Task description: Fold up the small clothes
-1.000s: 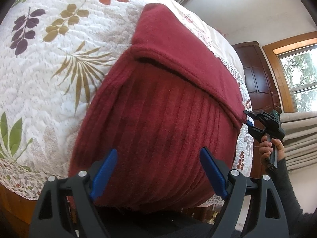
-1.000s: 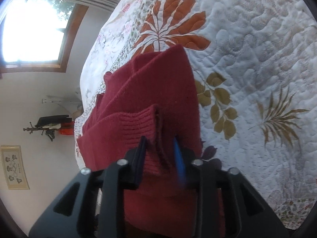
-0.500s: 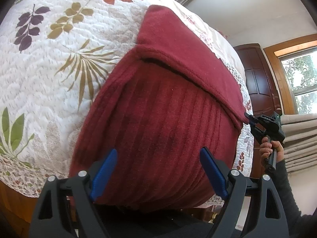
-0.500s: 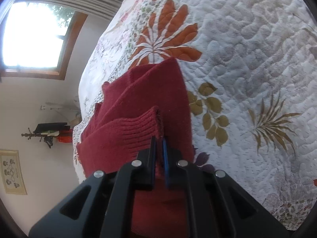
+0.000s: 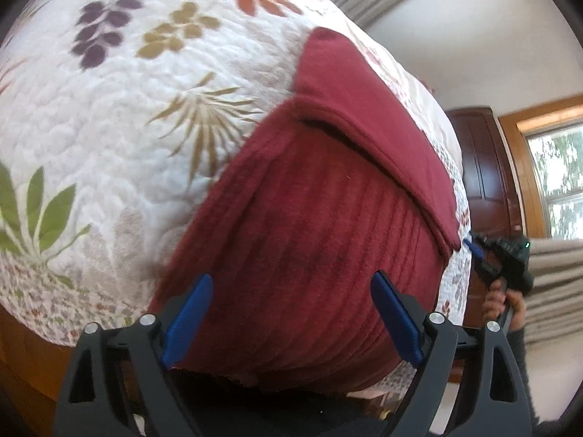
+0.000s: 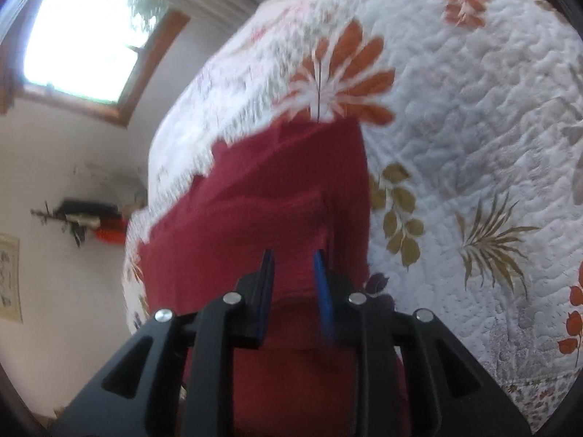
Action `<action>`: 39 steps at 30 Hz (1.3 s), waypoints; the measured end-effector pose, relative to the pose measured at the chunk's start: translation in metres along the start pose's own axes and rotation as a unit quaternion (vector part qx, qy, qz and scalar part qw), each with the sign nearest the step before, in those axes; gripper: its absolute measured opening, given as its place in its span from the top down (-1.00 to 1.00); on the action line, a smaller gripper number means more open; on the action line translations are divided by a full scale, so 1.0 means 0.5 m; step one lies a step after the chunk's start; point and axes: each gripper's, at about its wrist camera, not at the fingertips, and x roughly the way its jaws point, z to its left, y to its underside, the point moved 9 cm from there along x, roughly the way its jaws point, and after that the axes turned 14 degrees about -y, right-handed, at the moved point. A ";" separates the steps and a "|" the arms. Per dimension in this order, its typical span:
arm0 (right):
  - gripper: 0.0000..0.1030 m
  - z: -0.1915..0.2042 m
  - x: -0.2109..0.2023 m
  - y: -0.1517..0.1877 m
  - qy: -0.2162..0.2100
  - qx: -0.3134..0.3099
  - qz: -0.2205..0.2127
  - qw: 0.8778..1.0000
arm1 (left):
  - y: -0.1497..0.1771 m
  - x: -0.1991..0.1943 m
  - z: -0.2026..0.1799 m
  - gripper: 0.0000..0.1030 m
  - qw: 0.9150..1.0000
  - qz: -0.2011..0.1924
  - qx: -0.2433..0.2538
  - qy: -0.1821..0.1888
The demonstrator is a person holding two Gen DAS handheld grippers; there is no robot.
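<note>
Clothing: a dark red knit garment lies on the bed, at the near edge of the quilt, with its lower part draping over that edge.
Bed: a white quilt printed with purple, olive, orange and green leaves covers it; the wooden frame shows below the near edge.
Fold: a smooth flap of the garment is laid across the ribbed part, running from a point toward the middle of the quilt down to the right-hand edge.
Room: a dark wooden door, a window with a wooden frame and beige curtains stand beyond the bed.
Left tongs: the left gripper is spread wide above the ribbed part near the quilt's edge, its blue pads either side of the cloth, gripping nothing.
Right tongs: the right gripper has its tips partly apart with a ridge of red cloth between them; the picture is blurred, so whether they pinch it I cannot tell.
Hand: a hand in a dark sleeve holds the right gripper beside the flap's corner.
</note>
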 end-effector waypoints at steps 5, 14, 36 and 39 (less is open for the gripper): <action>0.55 -0.022 -0.017 -0.016 -0.024 0.031 -0.016 0.999 | 0.023 -0.014 0.040 -0.74 0.999 -0.002 -0.037 -0.006; 0.14 -0.102 -0.146 0.090 -0.015 0.032 -0.018 0.999 | 0.068 -0.017 0.140 -0.88 0.997 0.008 -0.075 -0.027; -0.26 -0.256 -0.138 0.658 0.062 0.043 0.049 0.996 | 0.232 0.143 0.256 -0.89 0.973 0.067 0.223 -0.002; -0.25 -0.246 -0.124 0.669 0.064 0.004 0.047 0.997 | 0.244 0.165 0.242 -0.87 0.963 0.061 0.262 -0.007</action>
